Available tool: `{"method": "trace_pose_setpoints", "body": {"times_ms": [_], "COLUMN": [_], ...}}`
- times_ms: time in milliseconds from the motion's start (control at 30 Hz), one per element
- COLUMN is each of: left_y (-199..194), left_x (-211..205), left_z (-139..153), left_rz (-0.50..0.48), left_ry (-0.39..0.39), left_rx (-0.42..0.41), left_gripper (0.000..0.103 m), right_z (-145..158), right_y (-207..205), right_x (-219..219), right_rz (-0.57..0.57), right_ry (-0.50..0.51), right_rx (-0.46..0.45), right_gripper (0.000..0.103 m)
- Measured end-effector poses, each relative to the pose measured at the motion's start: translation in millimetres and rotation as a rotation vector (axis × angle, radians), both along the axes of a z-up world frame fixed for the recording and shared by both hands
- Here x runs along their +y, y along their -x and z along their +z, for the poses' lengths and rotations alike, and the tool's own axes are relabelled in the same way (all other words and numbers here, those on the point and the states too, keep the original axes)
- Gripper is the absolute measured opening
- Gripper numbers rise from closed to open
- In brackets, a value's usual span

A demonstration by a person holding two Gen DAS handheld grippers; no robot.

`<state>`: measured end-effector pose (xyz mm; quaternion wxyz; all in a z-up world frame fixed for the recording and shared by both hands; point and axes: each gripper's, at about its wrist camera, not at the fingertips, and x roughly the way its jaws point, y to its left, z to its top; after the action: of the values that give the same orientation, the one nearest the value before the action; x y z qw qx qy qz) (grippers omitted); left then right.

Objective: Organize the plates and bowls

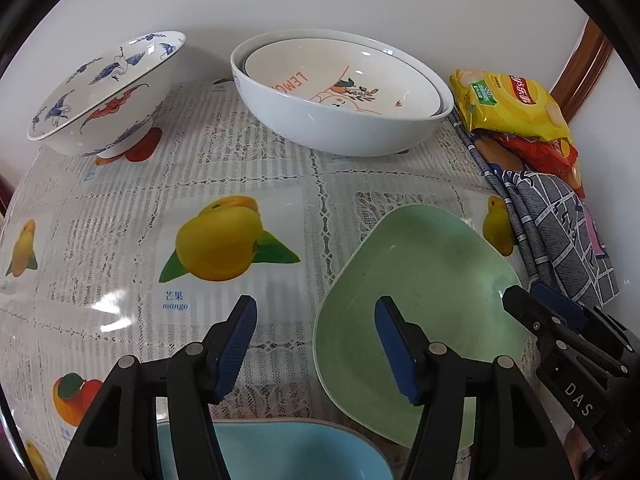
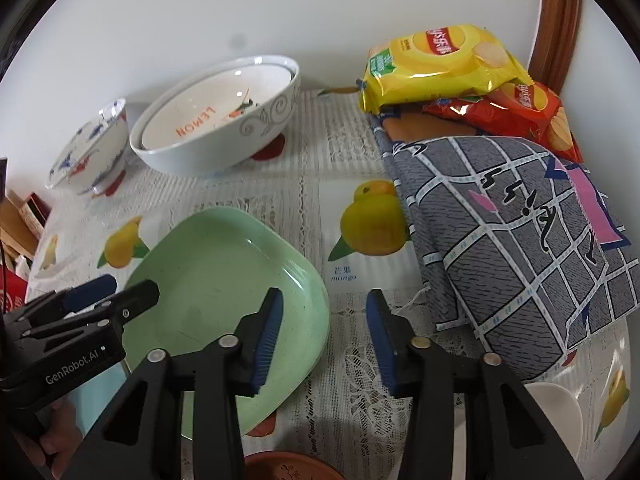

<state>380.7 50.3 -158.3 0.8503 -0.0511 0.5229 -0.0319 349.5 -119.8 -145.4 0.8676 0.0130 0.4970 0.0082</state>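
The green plate (image 1: pixel 420 312) lies flat on the fruit-print tablecloth (image 1: pixel 160 216), nearer than the nested white bowls (image 1: pixel 340 92) at the wall. The left gripper (image 1: pixel 316 344) hovers spread over the plate's left rim; the right gripper (image 2: pixel 324 340), also spread, straddles its right rim. A blue plate (image 1: pixel 280 456) lies just near of the green one. Both grippers seem equally close.
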Motion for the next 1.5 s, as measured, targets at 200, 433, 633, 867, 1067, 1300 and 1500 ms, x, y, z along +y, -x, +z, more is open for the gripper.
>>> {"method": "trace_pose_setpoints", "body": {"times_ms": [200, 433, 633, 867, 1067, 1300, 1500], "left_y": [-7, -10, -11, -8, 5, 12, 8], "left_x": [-4, -8, -15, -11, -9, -3, 0], "left_z": [-13, -14, -14, -5, 16, 15, 9], "left_rz": [-0.013, -0.028, -0.066, -0.064, -0.079, -0.033, -0.033], "left_ry": [-0.004, -0.026, 0.000, 0.030, 0.047, 0.011, 0.025], "left_rx": [0.028, 0.001, -0.017, -0.043, -0.076, -0.058, -0.041], "left_gripper": [0.046, 0.034, 0.019, 0.010, 0.006, 0.006, 0.006], "right_z": [-9, -19, -24, -15, 11, 16, 7], "right_y": [-1, -5, -6, 1, 13, 21, 18], "right_x": [5, 7, 8, 6, 4, 1, 4], "right_rz": [-0.016, -0.044, -0.052, -0.067, -0.053, -0.068, -0.060], "right_ry": [0.022, 0.040, 0.040, 0.069, -0.028, -0.014, -0.002], "right_rx": [0.014, 0.035, 0.036, -0.028, -0.086, -0.068, -0.031], "right_gripper": [0.035, 0.025, 0.011, 0.006, 0.001, 0.009, 0.023]}}
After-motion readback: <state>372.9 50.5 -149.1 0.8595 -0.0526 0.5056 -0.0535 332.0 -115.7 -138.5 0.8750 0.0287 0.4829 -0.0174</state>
